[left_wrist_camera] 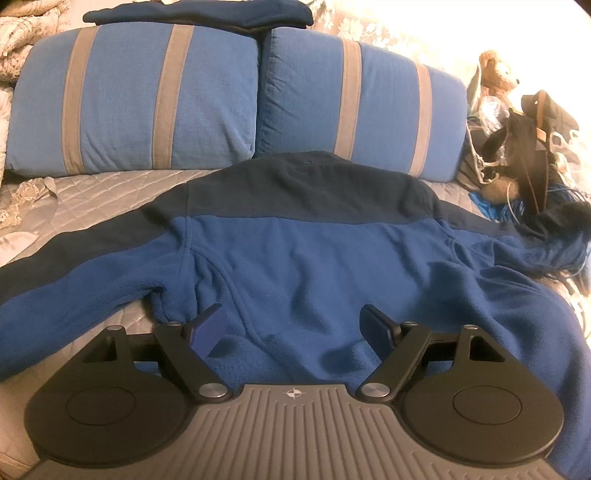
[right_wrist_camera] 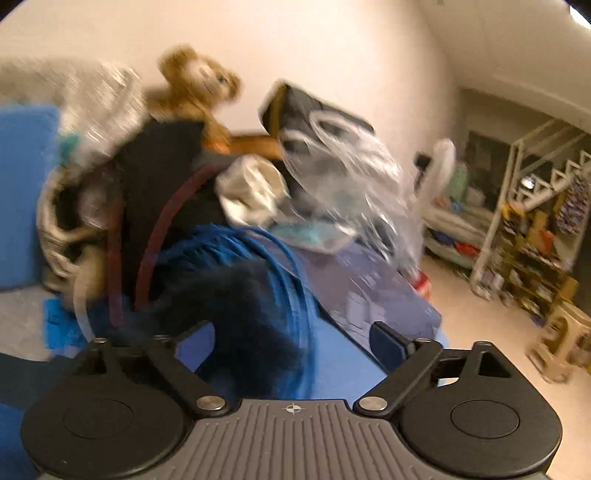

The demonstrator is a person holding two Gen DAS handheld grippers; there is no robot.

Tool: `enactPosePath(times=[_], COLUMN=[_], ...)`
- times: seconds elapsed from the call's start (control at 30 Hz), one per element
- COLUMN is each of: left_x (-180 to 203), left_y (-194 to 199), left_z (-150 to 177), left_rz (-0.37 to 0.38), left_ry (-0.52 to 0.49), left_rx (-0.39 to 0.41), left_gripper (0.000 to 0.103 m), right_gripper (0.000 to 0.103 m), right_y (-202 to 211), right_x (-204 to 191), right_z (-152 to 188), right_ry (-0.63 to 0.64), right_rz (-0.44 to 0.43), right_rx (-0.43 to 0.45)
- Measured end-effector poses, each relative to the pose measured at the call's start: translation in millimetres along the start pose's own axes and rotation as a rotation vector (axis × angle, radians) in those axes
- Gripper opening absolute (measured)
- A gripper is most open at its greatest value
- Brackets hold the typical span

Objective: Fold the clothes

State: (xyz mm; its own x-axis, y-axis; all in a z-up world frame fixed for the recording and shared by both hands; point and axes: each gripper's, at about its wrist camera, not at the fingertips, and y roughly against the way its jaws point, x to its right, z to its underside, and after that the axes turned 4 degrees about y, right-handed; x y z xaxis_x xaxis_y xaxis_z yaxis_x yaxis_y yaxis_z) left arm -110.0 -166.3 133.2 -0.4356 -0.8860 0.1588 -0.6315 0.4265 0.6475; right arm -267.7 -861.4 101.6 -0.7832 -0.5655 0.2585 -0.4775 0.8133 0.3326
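A two-tone blue fleece jacket (left_wrist_camera: 295,251) lies back-up on the bed, navy across the shoulders, with both sleeves spread sideways. My left gripper (left_wrist_camera: 291,326) hovers over its lower hem, open, with only flat fleece under its fingers. The right wrist view is blurred. There my right gripper (right_wrist_camera: 291,345) stands open wide over the jacket's right sleeve (right_wrist_camera: 332,362). The sleeve's dark navy cuff (right_wrist_camera: 240,306) lies just ahead between the spread fingers, and no pad presses on it.
Two blue pillows with grey stripes (left_wrist_camera: 147,103) line the head of the quilted bed (left_wrist_camera: 110,192); a folded navy garment (left_wrist_camera: 199,14) lies behind them. A teddy bear (right_wrist_camera: 199,85), bags (right_wrist_camera: 155,192), plastic wrap and blue cable (right_wrist_camera: 291,266) are piled by the right sleeve. Shelves (right_wrist_camera: 532,229) stand across the room.
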Motion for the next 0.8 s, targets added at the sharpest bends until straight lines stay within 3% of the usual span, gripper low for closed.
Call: enactPosePath(times=[0.13,0.23,0.33,0.53,0.63,0.8], left_x=[0,1,2,3,4,4], left_y=[0,0,0,0,0,-1], left_z=[0,0,0,1,1,1], left_rz=[-0.002,-0.004,-0.007,-0.016,-0.021,-0.026], left_ry=[-0.002,-0.003,-0.003,-0.009,-0.013,-0.018], left_rx=[-0.002,-0.002,-0.001,-0.001,-0.001,-0.001], left_gripper=[0.079,0.079,0.079,0.079,0.079,0.079], right_gripper=[0.09,0.077,0.063,0.059,0.059,0.06], right_y=[38,54,63,62,40,-6], right_x=[-33,-73,-121,-199,-230,-275], right_z=[18,35,48,35,18,0], right_ry=[-0.008,0.03,0.077,0.156,0.148,0.203], right_rz=[-0.351,-0.593,-0.756,-0.865,-0.855,-0.752], right_rx=[-0.029,-0.104,-0.167,-0.147,-0.147,-0.158])
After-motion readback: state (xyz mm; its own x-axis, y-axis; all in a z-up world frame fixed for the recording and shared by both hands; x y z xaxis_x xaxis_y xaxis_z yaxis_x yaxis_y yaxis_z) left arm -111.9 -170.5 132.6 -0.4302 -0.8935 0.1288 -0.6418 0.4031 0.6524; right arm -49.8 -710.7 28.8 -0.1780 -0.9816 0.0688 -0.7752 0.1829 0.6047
